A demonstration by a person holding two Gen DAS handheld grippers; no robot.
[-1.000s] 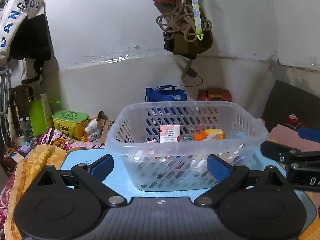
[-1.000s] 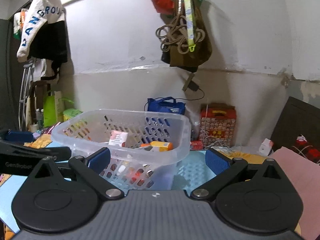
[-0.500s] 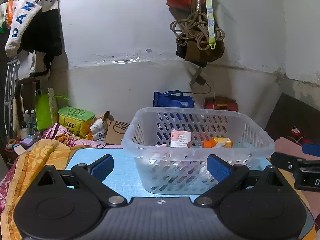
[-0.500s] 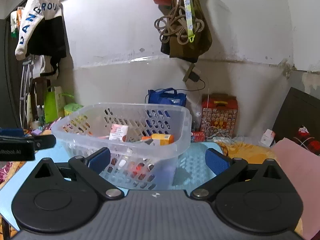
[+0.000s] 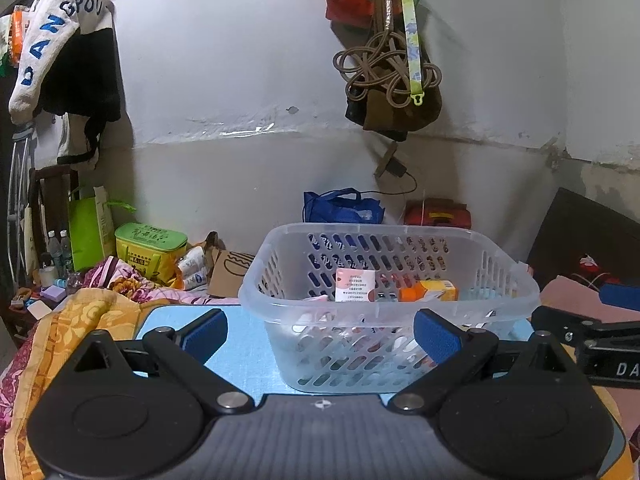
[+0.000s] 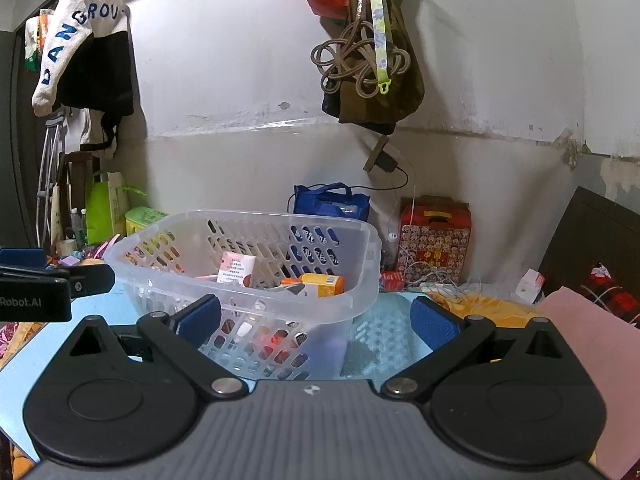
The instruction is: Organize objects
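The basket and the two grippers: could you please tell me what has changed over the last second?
Both grippers have drawn back from the clear basket, which now looks smaller and farther off in both wrist views. The left gripper and the right gripper took hold of nothing; their fingers stay spread and empty. The basket stays on the blue mat, with the pink-and-white box and the orange box still inside.

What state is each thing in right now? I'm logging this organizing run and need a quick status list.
left gripper: open, empty, in front of the basket.
right gripper: open, empty.
basket: upright on the blue mat, holding items.
orange box: lying on its side in the basket.
pink-and-white packet: propped up in the basket.
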